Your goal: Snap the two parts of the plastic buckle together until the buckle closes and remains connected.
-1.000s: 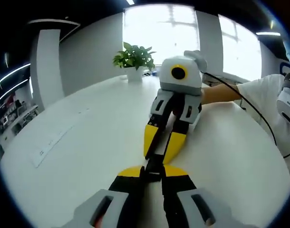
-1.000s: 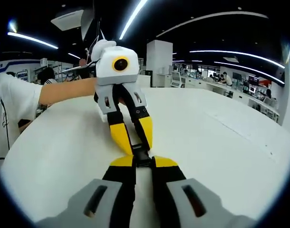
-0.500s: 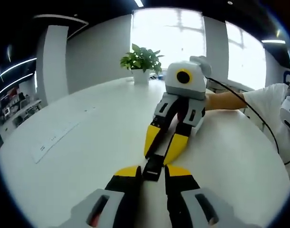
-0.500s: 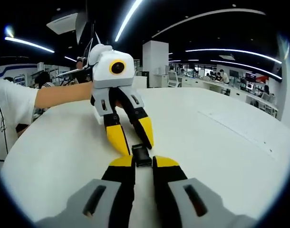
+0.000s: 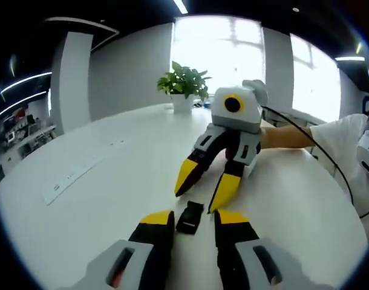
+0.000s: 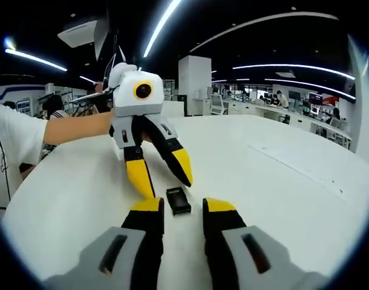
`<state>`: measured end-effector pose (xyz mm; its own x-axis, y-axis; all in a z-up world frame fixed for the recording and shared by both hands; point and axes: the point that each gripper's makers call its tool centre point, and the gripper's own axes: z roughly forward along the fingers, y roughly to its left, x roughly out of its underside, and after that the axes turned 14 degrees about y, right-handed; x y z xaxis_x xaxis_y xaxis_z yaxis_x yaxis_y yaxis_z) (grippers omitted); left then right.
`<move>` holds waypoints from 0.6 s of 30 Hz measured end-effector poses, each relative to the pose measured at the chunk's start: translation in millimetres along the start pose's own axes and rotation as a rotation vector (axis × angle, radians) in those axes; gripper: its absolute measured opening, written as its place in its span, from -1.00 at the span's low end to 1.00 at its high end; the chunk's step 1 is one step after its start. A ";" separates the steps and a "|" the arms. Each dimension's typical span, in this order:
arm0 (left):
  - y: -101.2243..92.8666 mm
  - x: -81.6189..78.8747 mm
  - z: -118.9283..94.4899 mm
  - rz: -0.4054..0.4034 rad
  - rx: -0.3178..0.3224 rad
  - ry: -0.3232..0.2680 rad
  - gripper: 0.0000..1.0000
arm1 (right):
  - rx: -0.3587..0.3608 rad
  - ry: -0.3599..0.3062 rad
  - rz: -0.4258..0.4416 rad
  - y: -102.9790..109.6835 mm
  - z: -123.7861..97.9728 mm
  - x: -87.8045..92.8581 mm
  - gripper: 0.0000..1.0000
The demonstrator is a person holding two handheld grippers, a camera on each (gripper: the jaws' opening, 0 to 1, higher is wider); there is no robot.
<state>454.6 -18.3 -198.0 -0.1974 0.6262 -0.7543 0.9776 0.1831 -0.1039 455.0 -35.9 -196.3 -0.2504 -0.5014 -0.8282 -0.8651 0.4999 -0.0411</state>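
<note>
The black plastic buckle [image 5: 190,217] lies flat on the white table [image 5: 112,205] as one joined piece. My left gripper [image 5: 195,219] is open, and its yellow tips stand either side of the buckle without touching it. My right gripper [image 5: 196,199] faces it from across the buckle, jaws spread wide just above the table. In the right gripper view the buckle [image 6: 178,200] rests just ahead of my open right gripper [image 6: 183,206]. There the left gripper [image 6: 167,188] hangs open on the buckle's far side.
A potted plant [image 5: 184,84] stands at the table's far edge. A long paper strip [image 5: 72,178] lies to the left. A person's bare arm [image 5: 287,136] and a black cable [image 5: 329,160] reach in from the right. More paper [image 6: 299,169] lies on the table.
Both grippers have opened and let go of the buckle, which now lies free on the table. Both have drawn back and lifted a little.
</note>
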 end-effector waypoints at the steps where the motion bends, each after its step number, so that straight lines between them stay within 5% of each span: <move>1: 0.1 -2.2 -2.5 -0.003 -0.004 -0.010 -0.42 | 0.001 -0.003 0.002 0.0 -1.1 -1.1 -0.49; 7: -8.9 -12.2 -15.4 0.028 -0.049 -0.057 -0.11 | 0.034 -0.031 0.046 -0.4 -14.4 -10.8 -0.36; 11: -14.6 -13.6 -22.7 0.053 -0.090 -0.062 -0.10 | 0.058 -0.043 0.069 0.5 -23.1 -13.8 -0.11; 12: -12.7 -12.1 -25.3 0.069 -0.133 -0.053 -0.10 | 0.070 -0.042 0.068 0.5 -25.6 -14.0 -0.08; 18: -32.3 -13.0 -39.0 0.043 -0.162 -0.104 0.11 | 0.146 -0.075 0.048 3.8 -45.2 -16.5 0.01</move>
<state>422.7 -2.8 -159.5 -0.1388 0.5561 -0.8194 0.9589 0.2823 0.0292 436.3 -57.6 -157.5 -0.2520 -0.4231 -0.8703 -0.7793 0.6220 -0.0767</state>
